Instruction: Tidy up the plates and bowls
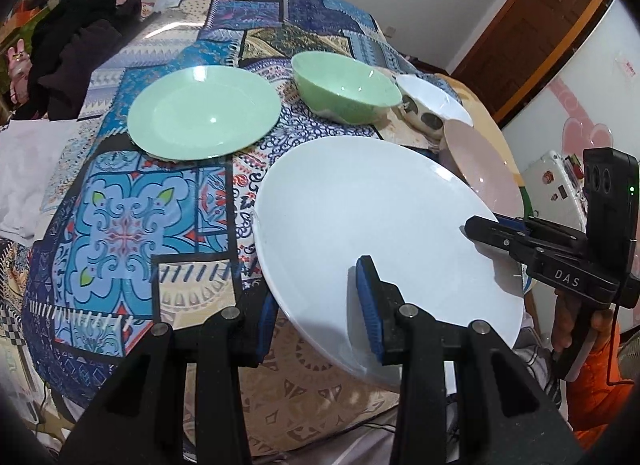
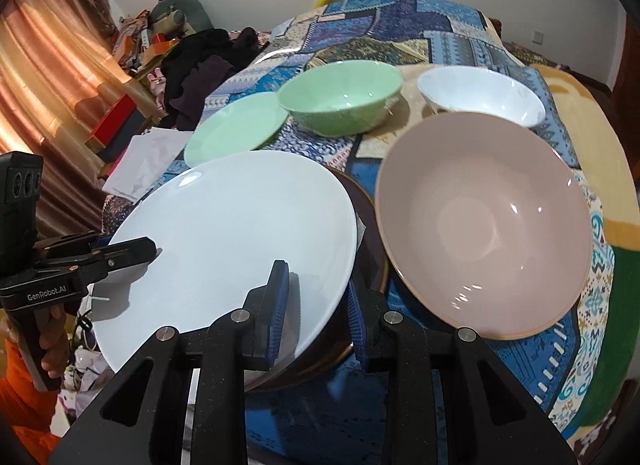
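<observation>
The left gripper [image 1: 320,309] and right gripper [image 2: 316,317] each pinch an edge of the white plate [image 2: 228,241] between their jaws, near the bench's front edge. The pink bowl [image 2: 484,221] sits just right; the green plate [image 1: 204,113], green bowl [image 1: 344,87] and white bowl [image 2: 480,95] lie farther back.

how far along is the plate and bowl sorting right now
Early on, it seems. Nothing looks stacked yet: the green plate, green bowl, white bowl and pink bowl sit separately on the patterned cloth. In hand: the white plate, tilted, gripped at its rim by both the left gripper and right gripper. A dark dish lies beneath it. All the grouping remains.
</observation>
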The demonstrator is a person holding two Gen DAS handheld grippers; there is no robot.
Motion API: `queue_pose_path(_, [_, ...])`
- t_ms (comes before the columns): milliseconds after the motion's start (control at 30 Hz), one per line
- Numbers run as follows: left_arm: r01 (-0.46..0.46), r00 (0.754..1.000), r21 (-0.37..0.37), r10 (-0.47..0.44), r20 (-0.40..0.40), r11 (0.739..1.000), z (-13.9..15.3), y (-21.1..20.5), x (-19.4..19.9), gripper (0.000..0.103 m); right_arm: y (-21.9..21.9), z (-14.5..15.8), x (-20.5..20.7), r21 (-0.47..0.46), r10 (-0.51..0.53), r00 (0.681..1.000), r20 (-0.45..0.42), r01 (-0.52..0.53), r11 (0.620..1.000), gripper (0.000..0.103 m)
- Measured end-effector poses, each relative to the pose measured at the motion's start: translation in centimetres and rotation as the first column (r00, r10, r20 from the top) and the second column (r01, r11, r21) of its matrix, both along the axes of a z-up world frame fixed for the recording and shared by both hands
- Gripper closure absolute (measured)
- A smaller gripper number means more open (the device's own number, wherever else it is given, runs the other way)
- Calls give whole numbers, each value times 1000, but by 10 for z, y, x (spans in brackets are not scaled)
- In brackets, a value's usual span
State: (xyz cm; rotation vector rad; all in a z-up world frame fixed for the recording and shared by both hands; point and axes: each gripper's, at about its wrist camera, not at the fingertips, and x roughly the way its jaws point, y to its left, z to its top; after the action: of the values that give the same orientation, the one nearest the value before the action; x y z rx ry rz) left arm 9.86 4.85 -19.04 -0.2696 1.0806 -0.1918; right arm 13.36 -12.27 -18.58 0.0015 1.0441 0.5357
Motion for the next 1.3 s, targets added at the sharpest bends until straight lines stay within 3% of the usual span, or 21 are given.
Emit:
queue_pose_path(467, [12, 999, -13, -13, -50, 1000, -20, -3, 11, 65, -5, -14, 4, -9, -12, 999, -53, 12, 1000, 78])
queue_pose_path(800, [6, 999, 10, -6, -44, 1000, -24, 2, 19, 64, -3, -17, 7, 8, -9, 997, -73, 9, 1000, 78])
queue_pose_path(933, [1, 995, -4, -2, -98, 1000, -39, 6, 24, 63, -4, -19, 8, 20, -10, 996, -86, 12, 1000, 78])
queue_pose_path(1300, [20, 996, 28, -17, -84, 999, -41, -3, 24, 63, -10, -15, 6, 40, -25, 996, -82, 29, 999, 78])
